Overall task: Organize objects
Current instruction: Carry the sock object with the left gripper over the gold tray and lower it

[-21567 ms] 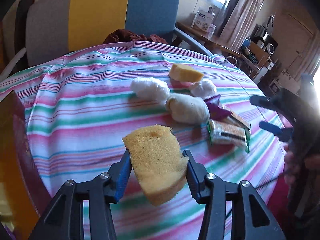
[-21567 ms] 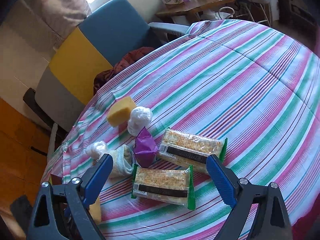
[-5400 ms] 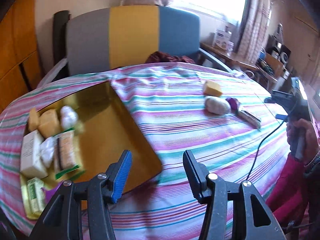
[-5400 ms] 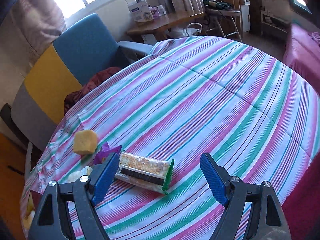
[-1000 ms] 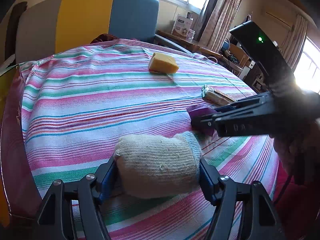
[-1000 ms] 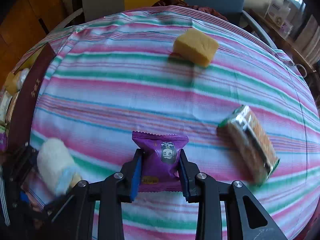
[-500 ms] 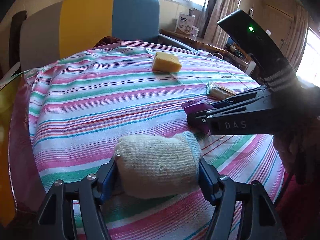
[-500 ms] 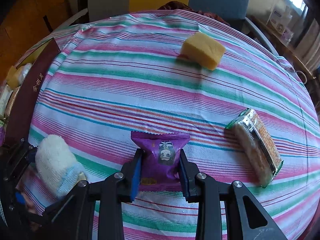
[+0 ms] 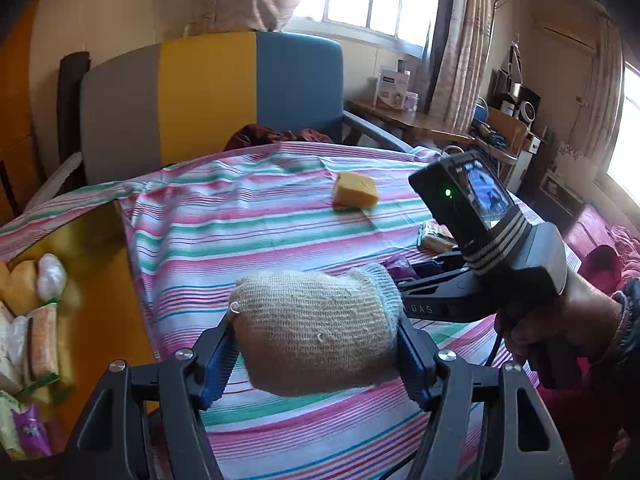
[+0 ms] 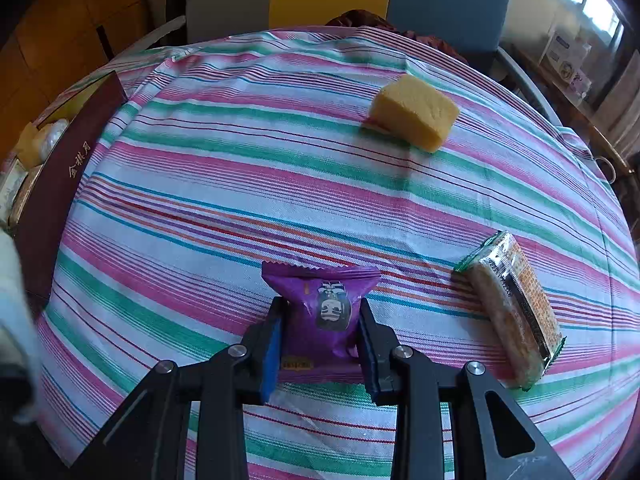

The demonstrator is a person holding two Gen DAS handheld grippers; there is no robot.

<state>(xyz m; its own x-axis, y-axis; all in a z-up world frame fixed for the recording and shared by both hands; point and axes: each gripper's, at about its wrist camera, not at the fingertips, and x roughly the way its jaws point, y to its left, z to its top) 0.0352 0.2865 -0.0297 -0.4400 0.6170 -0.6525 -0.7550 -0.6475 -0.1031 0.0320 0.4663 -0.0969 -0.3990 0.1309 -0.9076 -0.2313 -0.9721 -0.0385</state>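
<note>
Two things are in hand at once. The knitted glove bundle (image 9: 316,328) sits squeezed between the blue pads of the left gripper (image 9: 316,344), lifted clear of the striped tablecloth (image 9: 248,232); the purple snack packet (image 10: 322,312) is pinched at its waist by the right gripper (image 10: 320,340), jaws drawn in tight on it, its lower edge seemingly on or just above the cloth. So this looks like the carrying step: both picks made, delivery not yet done.

Taking the gold-lined box (image 9: 100,280) as the mark, the bundle hangs just beside its near edge, the packet farther off on the side away from it. Already in the box lie wrapped biscuits and pale bundles. Well away from the box, the yellow sponge (image 10: 414,118) and a cracker pack (image 10: 516,312) wait on the cloth.

Next, I'd judge, the left gripper must swing over the box wall and release low, before the right follows; the soft bundle may bulge or slip if squeezed unevenly.
</note>
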